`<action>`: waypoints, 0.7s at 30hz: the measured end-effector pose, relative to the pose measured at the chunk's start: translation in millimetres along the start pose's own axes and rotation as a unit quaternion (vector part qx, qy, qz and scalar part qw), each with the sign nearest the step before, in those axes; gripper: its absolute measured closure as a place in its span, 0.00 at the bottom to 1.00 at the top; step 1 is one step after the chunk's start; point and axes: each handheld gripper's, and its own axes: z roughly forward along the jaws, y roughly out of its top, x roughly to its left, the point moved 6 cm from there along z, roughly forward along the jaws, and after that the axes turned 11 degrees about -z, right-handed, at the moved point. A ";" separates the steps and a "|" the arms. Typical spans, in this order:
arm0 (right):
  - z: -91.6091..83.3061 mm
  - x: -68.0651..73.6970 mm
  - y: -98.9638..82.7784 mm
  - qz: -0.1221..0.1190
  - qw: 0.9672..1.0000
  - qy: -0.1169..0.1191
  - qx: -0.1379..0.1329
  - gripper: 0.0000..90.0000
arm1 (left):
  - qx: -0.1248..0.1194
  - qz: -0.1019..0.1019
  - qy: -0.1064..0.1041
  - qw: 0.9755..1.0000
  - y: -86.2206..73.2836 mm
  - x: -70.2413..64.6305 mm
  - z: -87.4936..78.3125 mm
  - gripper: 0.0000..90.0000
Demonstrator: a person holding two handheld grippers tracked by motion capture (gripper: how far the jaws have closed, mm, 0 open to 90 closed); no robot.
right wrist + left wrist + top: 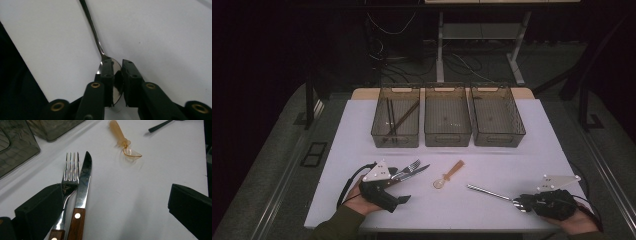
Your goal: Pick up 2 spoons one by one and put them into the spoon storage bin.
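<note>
Right gripper (115, 75) clamping shiny metal spoon (100, 47) (bowl end), slim handle

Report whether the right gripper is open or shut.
Shut on the metal spoon: the right gripper has its jaws clamped on the bowl's edges.

Wooden handles of steel fork (69, 180) and serrated steel knife (82, 185) cut off by bottom edge in left gripper view; fork neck partly hidden behind black left jaw. Amber plastic spoon (125, 143) handle tip clipped at top edge. Polished steel spoon (105, 60) bowl mostly covered by closed black jaws of right gripper (117, 65) in right gripper view, handle end out of frame at top. Dark thin sticks (394, 120) in left smoked-plastic bin (377, 131): too small, too dim to identify.
</note>
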 end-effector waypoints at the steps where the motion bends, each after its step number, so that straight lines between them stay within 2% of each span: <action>1: -0.7 0.7 0.9 0.001 1.000 0.004 -0.005 0.94 | 0.000 0.000 0.000 1.000 0.0 -0.1 0.0 0.00; 7: -3.2 1.7 2.9 0.009 1.000 0.019 -0.017 0.98 | -0.001 0.000 -0.001 1.000 0.3 -0.2 0.0 0.00; 11: -2.6 0.3 4.9 0.005 1.000 0.012 -0.019 0.98 | -0.001 0.000 -0.001 1.000 0.3 -0.1 -0.1 0.00; 21: -4.8 -11.0 11.0 0.017 0.999 -0.003 -0.036 0.98 | -0.001 0.000 -0.001 1.000 0.3 0.2 0.5 0.00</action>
